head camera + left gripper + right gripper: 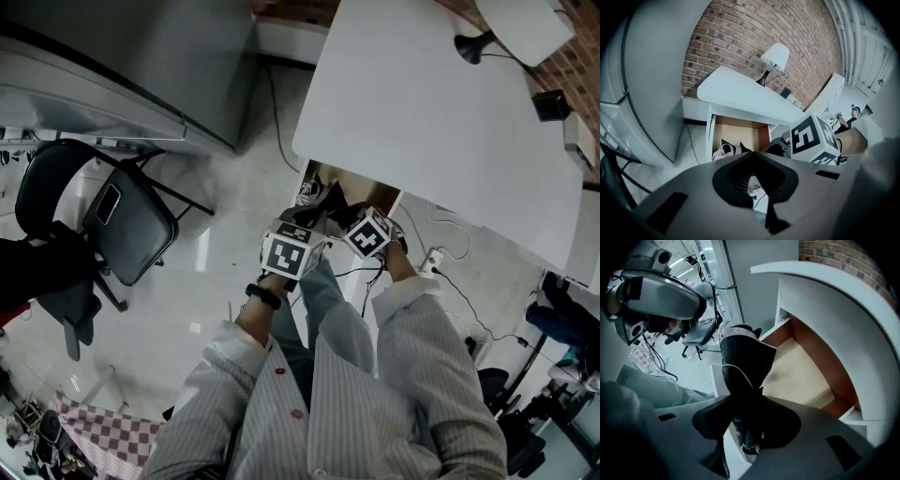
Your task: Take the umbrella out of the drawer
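A folded black umbrella [743, 357] with white trim stands clamped between the jaws of my right gripper [745, 404], its far end over the open wooden drawer [801, 371]. From above, the umbrella [314, 192] shows at the drawer's [377, 199] front, just ahead of both marker cubes. My right gripper [349, 216] is shut on it. My left gripper [298, 231] hangs close beside it on the left. Its jaws [757, 180] stand slightly apart, with only floor showing through the narrow gap. The umbrella's pale end [725, 150] lies in the drawer [740, 131] ahead of it.
The drawer sits under a white desk [441, 112] that carries a lamp [776, 58], against a brick wall. A black folding chair [122, 220] and a grey cabinet [122, 56] stand to the left. Cables and a power strip [433, 261] lie on the floor at the right.
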`<state>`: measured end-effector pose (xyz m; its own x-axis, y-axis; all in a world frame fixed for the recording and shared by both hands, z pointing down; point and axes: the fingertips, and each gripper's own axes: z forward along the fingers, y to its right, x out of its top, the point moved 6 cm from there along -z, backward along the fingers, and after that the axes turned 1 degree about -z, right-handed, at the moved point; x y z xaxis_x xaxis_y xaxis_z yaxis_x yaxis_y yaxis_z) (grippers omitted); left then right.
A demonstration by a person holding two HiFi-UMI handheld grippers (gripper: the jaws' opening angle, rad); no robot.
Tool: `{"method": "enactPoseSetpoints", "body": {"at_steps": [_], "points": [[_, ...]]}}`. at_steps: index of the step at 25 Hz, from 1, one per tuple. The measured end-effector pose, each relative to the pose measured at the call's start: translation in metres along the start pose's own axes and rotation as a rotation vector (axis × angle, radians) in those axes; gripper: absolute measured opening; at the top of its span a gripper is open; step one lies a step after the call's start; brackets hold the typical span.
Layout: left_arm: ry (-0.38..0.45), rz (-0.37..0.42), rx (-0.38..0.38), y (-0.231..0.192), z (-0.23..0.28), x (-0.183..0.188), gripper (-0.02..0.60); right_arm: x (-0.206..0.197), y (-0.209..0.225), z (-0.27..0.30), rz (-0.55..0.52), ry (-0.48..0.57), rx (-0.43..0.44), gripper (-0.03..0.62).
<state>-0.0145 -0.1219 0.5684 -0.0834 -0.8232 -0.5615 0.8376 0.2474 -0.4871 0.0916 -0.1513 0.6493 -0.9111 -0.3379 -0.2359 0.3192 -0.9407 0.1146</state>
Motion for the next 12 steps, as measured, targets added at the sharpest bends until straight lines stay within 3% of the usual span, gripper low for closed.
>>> {"method": "enactPoseSetpoints", "body": {"at_steps": [12], "points": [[0.092,-0.031,0.053,0.017,-0.065,0.032,0.009,0.026,-0.034,-0.074,0.055,0.148,-0.038,0.183]]}}
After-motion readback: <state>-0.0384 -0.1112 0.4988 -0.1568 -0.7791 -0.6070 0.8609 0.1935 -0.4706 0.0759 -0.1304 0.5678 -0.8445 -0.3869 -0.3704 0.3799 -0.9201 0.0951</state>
